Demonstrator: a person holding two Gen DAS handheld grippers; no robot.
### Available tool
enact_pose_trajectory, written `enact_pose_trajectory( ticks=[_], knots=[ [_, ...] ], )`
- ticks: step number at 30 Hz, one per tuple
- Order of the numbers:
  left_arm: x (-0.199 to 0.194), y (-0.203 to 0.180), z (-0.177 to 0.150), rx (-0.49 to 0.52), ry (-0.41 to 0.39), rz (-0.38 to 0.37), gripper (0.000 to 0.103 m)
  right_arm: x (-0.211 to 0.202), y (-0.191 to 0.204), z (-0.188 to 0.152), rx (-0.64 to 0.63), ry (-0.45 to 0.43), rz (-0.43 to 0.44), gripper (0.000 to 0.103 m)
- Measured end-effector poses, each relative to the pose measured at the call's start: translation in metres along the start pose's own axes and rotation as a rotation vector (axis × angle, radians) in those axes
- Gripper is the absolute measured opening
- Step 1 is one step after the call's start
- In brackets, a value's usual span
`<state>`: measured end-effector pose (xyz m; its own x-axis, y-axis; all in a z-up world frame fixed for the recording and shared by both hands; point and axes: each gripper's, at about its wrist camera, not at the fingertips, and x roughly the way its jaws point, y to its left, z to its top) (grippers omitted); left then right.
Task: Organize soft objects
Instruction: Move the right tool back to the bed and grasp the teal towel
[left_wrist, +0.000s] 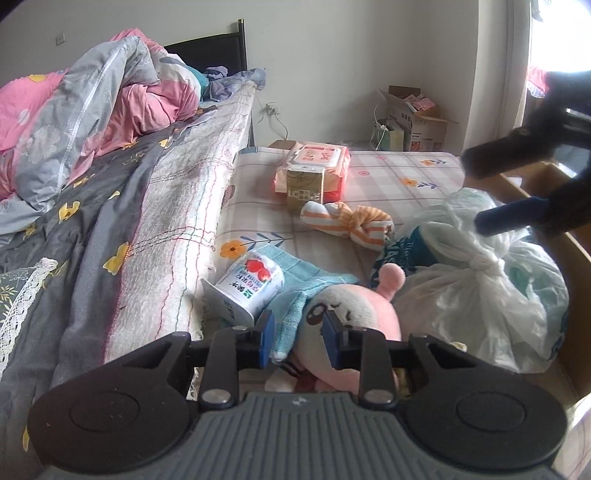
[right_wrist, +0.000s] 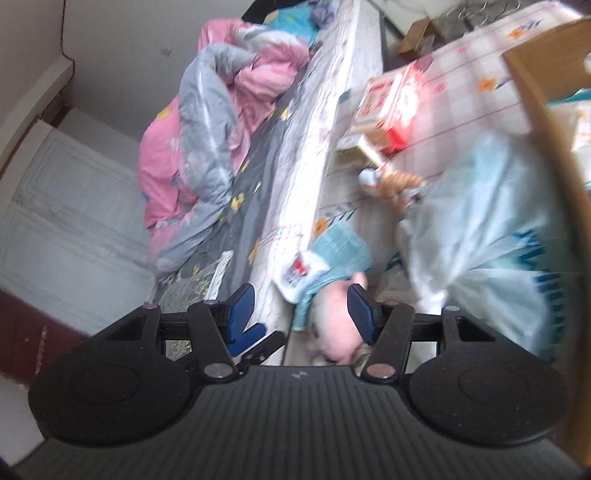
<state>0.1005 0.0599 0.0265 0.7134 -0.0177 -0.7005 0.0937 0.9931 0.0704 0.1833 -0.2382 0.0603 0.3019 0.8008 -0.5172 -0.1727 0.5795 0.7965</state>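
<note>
Beside the bed (left_wrist: 177, 229), on the low checked mattress (left_wrist: 388, 177), a pink plush (left_wrist: 354, 314) lies with a blue cloth (left_wrist: 303, 291) draped over it and a yogurt cup (left_wrist: 251, 291) leaning at its bed side. Just ahead of the left gripper (left_wrist: 298, 338), whose jaws stand narrowly apart and seem to pinch nothing, the cloth's edge runs in between them, its long axis stretching away from the jaws. Farther from the bed, the right gripper (right_wrist: 303, 314) hangs higher, jaws apart and empty, so the left looks nearer

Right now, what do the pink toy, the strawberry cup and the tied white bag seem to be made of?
Pink toy: plush fabric, matt and fuzzy, with a stitched face.
Strawberry cup: probably thin plastic, smooth, with a printed label.
White bag: thin plastic film, crinkled, glossy and half see-through, knotted at the top.
</note>
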Motion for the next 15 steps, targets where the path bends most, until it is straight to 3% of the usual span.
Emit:
enact_pose_trajectory(
  ticks=[4, 10, 15],
  knots=[
    [0.018, 0.008, 0.001, 0.012, 0.052, -0.024, 0.030, 0.066, 0.007, 0.025, 0.055, 0.124, -0.061, 0.056],
    [0.037, 0.014, 0.001, -0.003, 0.093, -0.061, 0.030, 0.139, -0.013, 0.043, 0.150, 0.293, -0.191, 0.056],
    [0.042, 0.017, 0.002, -0.009, 0.083, -0.067, 0.026, 0.164, -0.023, 0.050, 0.175, 0.325, -0.254, 0.061]
  ],
)
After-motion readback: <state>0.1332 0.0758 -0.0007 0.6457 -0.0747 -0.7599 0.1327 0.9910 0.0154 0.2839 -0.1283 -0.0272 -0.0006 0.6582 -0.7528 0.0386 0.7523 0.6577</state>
